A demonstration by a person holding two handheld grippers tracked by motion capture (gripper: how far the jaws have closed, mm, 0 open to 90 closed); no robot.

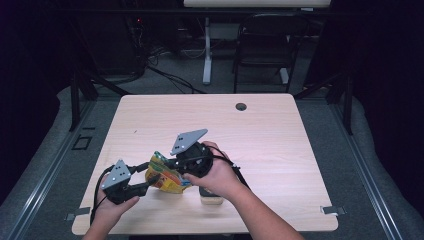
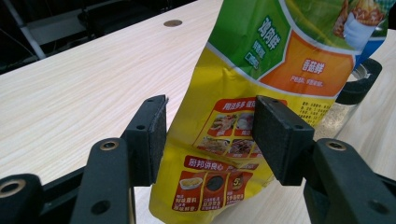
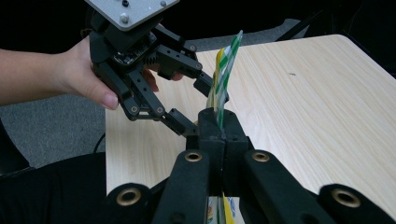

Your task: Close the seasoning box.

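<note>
A yellow and green printed pouch [image 1: 164, 176] hangs upright over the table's front left. My right gripper [image 1: 168, 163] is shut on the pouch's edge; in the right gripper view the pouch [image 3: 225, 63] stands edge-on out of my shut gripper [image 3: 218, 122]. My left gripper [image 1: 151, 182] is open with its pads on either side of the pouch's lower half. The left gripper view shows the pouch [image 2: 261, 70] between the spread jaws of my open gripper [image 2: 212, 135]. The left gripper [image 3: 200, 106] and its hand also appear in the right gripper view.
A glass jar [image 2: 343, 109] with a black rim stands just behind the pouch, under my right wrist [image 1: 210, 197]. The wooden table [image 1: 260, 135] has a cable hole [image 1: 241, 106] at the far edge. A chair [image 1: 270, 40] stands beyond it.
</note>
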